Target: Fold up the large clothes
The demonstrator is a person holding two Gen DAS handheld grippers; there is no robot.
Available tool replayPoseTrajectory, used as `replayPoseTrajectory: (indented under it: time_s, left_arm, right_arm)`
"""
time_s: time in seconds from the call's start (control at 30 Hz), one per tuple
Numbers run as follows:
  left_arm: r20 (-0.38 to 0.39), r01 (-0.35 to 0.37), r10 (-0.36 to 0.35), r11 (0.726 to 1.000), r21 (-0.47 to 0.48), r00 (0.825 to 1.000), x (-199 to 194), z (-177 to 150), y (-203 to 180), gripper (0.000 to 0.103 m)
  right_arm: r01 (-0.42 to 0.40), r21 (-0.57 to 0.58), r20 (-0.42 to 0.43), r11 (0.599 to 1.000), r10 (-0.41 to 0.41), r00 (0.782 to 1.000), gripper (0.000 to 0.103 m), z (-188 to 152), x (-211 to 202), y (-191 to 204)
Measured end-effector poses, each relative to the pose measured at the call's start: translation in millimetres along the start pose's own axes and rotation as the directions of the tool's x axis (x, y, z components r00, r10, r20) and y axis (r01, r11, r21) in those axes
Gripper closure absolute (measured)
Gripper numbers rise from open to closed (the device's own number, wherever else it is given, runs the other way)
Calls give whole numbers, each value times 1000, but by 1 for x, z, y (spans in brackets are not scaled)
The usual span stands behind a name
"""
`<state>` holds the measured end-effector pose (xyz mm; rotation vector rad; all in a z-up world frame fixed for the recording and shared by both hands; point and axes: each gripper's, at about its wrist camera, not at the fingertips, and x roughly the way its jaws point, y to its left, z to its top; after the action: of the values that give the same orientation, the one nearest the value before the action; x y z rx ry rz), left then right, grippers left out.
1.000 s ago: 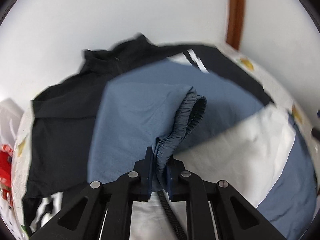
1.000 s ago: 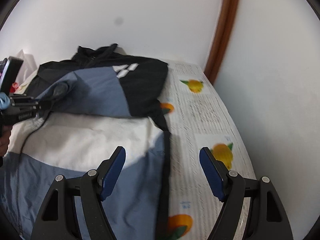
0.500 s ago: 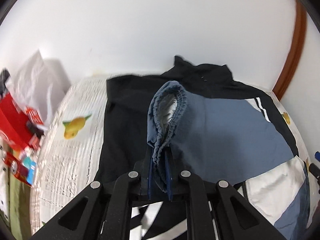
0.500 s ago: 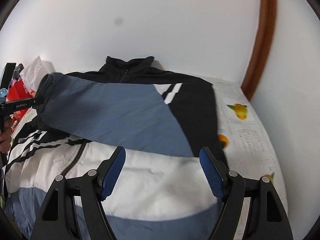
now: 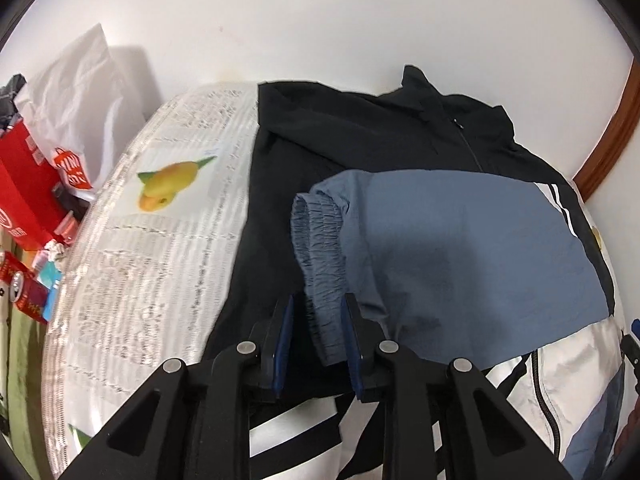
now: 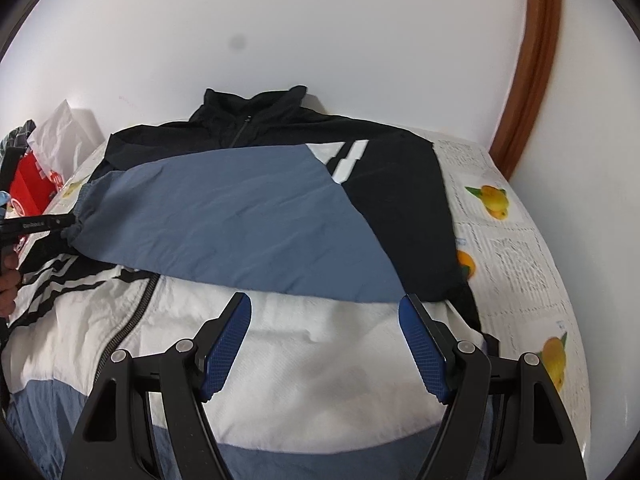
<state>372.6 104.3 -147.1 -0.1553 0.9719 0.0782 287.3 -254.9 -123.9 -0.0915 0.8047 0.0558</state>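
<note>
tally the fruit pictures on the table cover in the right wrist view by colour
Yellow fruit: 3, one far right, one near right, one far left
Orange fruit: 1, partly under the jacket
Total: 4

Your left wrist camera rides right behind the left gripper (image 5: 316,336), looking steeply down along its jaws from close over the jacket (image 5: 400,140). It faces the white wall (image 5: 320,20), with the clutter of bags (image 5: 72,92) off the left edge of the bed (image 5: 160,240). Your right wrist camera sits behind the right gripper (image 6: 326,344), tilted down a bit less and further back, so you see the whole upper jacket (image 6: 392,200) plus the brown door frame (image 6: 532,60) on the right. Both views share the blue sleeve (image 5: 460,240) across the chest, the collar and that wall. The right view even catches your left gripper (image 6: 44,226) at its left edge.
</note>
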Motion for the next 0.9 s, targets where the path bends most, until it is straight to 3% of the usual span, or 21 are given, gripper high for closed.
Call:
replayPoseTrajectory:
  time_s: [0.33, 0.43, 0.5, 0.57, 0.63, 0.73, 0.9]
  left_arm:
    - [57, -24, 22, 999, 26, 998, -57, -19, 12, 80]
    - [53, 0, -2, 1000, 24, 999, -76, -31, 18, 80]
    - [56, -2, 1, 1000, 24, 998, -89, -41, 21, 80]
    - [60, -11, 10, 1000, 21, 998, -100, -53, 25, 62]
    - [56, -8, 7, 1000, 25, 998, -108, -64, 26, 51]
    - [62, -8, 7, 1000, 12, 998, -121, -83, 33, 49]
    - [35, -5, 6, 999, -37, 999, -130, -115, 50, 34]
  right_arm:
    - [84, 131, 30, 988, -88, 996, 28, -35, -46, -47]
    - [137, 144, 18, 980, -141, 990, 27, -50, -63, -60]
    - [133, 152, -2, 979, -134, 991, 27, -61, -76, -70]
    - [134, 157, -7, 978, -134, 991, 27, -71, -87, -76]
    - [144, 159, -12, 977, -144, 989, 27, -82, -97, -81]
    - [139, 163, -43, 977, -133, 990, 27, -98, -103, -85]
    - [128, 158, -87, 979, -115, 990, 27, -125, -100, -84]
